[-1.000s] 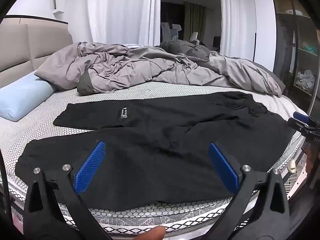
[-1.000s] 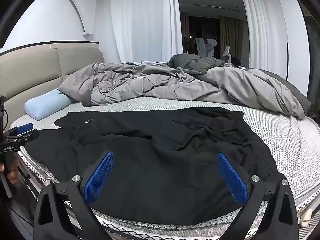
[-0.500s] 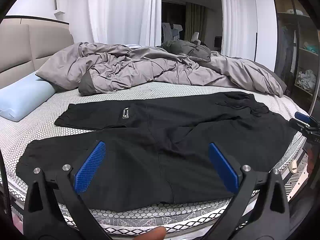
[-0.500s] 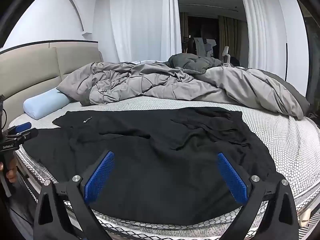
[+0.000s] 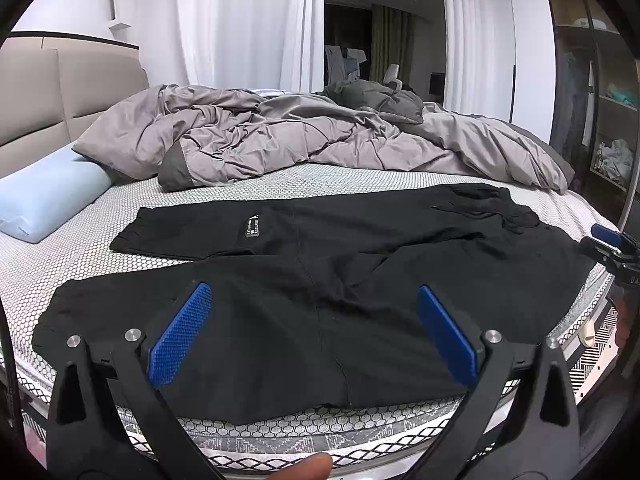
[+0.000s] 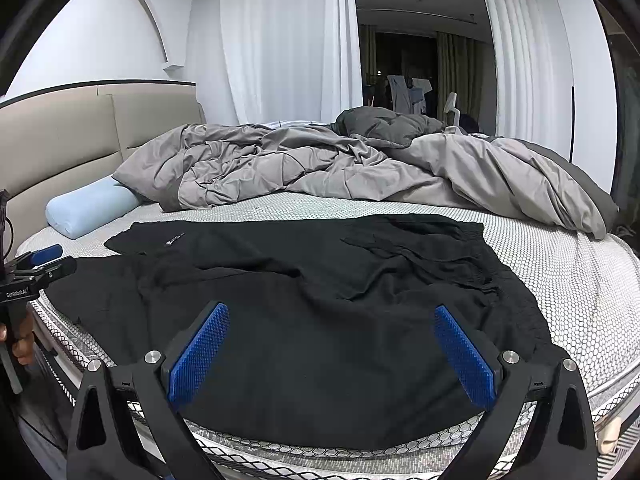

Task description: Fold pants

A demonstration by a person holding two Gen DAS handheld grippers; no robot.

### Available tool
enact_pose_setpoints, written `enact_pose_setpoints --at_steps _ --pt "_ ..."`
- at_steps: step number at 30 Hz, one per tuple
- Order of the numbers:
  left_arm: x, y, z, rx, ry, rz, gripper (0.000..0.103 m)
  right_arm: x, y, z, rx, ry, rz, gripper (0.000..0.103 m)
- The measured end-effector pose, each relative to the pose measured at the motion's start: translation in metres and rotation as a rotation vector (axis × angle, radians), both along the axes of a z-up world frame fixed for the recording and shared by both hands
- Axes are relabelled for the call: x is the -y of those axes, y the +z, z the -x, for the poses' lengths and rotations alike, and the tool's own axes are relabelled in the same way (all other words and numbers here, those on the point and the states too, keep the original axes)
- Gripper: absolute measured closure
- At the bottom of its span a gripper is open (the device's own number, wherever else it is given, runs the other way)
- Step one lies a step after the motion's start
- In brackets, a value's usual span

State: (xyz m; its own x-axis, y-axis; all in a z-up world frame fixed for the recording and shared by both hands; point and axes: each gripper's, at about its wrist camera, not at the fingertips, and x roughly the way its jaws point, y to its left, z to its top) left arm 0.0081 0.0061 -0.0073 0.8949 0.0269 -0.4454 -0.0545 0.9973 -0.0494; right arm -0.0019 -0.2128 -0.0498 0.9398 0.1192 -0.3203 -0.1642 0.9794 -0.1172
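Black pants [image 5: 320, 280] lie spread flat on the bed, legs pointing left, waistband bunched at the right; a small label [image 5: 251, 226] shows on the far leg. In the right wrist view the same pants [image 6: 320, 300] fill the near part of the mattress. My left gripper [image 5: 314, 332] hovers open above the near leg, at the bed's front edge, holding nothing. My right gripper [image 6: 332, 348] is open too, above the seat and waist area, with blue pads [image 6: 464, 352] wide apart. Each gripper appears at the edge of the other's view: right gripper [image 5: 612, 242], left gripper [image 6: 40, 264].
A crumpled grey duvet [image 5: 300, 140] covers the far half of the bed. A light blue pillow [image 5: 44, 196] lies at the left by the beige headboard [image 6: 80, 136]. The mattress edge [image 5: 320, 436] runs right below the grippers. White curtains and shelves stand behind.
Both views have shifted only slightly; the grippers stay open above the pants, which lie as before.
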Motion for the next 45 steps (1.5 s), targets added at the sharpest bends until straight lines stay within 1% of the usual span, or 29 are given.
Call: enact_pose_setpoints --at_steps 45 --pt "-0.0029 0.0 0.0001 0.002 0.005 0.001 0.001 0.0045 -0.001 -0.0025 0.0 -0.015 -0.004 0.0"
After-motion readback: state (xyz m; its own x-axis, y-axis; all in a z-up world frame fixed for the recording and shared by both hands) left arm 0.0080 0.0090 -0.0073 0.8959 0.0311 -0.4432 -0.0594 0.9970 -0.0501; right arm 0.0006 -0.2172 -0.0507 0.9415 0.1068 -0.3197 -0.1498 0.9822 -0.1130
